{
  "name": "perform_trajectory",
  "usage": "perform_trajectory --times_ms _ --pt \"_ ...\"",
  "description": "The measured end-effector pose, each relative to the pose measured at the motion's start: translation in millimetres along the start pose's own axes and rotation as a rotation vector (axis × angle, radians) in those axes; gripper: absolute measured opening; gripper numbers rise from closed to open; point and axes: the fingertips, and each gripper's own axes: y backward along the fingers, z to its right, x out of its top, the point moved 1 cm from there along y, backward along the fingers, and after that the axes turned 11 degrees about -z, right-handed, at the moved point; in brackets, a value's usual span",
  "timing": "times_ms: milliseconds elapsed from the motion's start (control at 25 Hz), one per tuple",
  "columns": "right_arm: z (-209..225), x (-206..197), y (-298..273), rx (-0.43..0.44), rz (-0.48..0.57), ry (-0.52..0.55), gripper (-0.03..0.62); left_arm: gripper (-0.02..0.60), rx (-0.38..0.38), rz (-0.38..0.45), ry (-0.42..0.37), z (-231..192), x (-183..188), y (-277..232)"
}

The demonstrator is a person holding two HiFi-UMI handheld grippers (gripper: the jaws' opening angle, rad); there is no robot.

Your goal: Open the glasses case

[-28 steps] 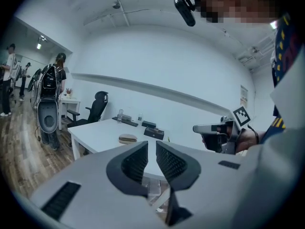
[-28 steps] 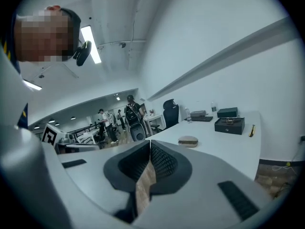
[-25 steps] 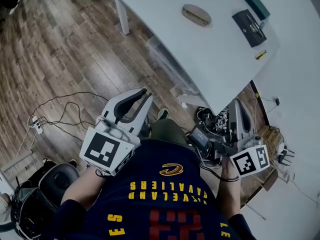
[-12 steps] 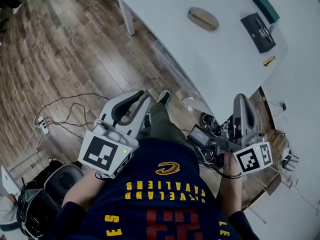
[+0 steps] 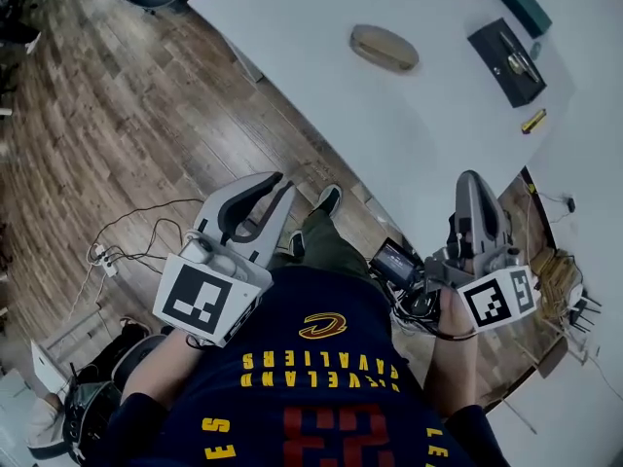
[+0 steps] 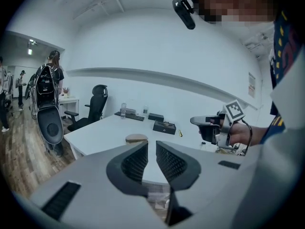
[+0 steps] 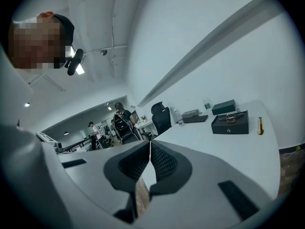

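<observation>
White table (image 5: 389, 134) nearer than before; left hand-held gripper (image 5: 283, 182) apart, right hand-held gripper (image 5: 470, 176) together.

An open-plan office, by the look of it. Shown by a broad white table (image 5: 321, 86) with a keyboard (image 7: 195, 119) and water bottles (image 6: 123, 109) at its far end, a black swivel chair (image 6: 97, 100) beside it, and a wood-plank floor (image 5: 117, 115) strewn with cables (image 5: 146, 224) and a power strip (image 5: 100, 258). Further back, another desk (image 6: 66, 100), ceiling lights (image 6: 31, 42) and people (image 7: 121, 120) standing about in a long room.
</observation>
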Motion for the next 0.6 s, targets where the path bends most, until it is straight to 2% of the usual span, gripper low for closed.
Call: perform_trajectory --times_ms 200,400,600 --pt "17.3 13.8 -13.1 -0.005 0.027 -0.023 0.018 0.063 -0.051 -0.041 -0.028 3.3 16.9 -36.1" --pt "39.0 21.6 -17.6 -0.017 0.029 -0.039 0.018 0.063 -0.082 -0.027 -0.054 10.2 41.8 -63.4" --pt "41.2 24.3 -21.5 -0.024 0.022 -0.029 0.018 0.063 -0.113 -0.041 -0.070 12.3 51.5 -76.5"
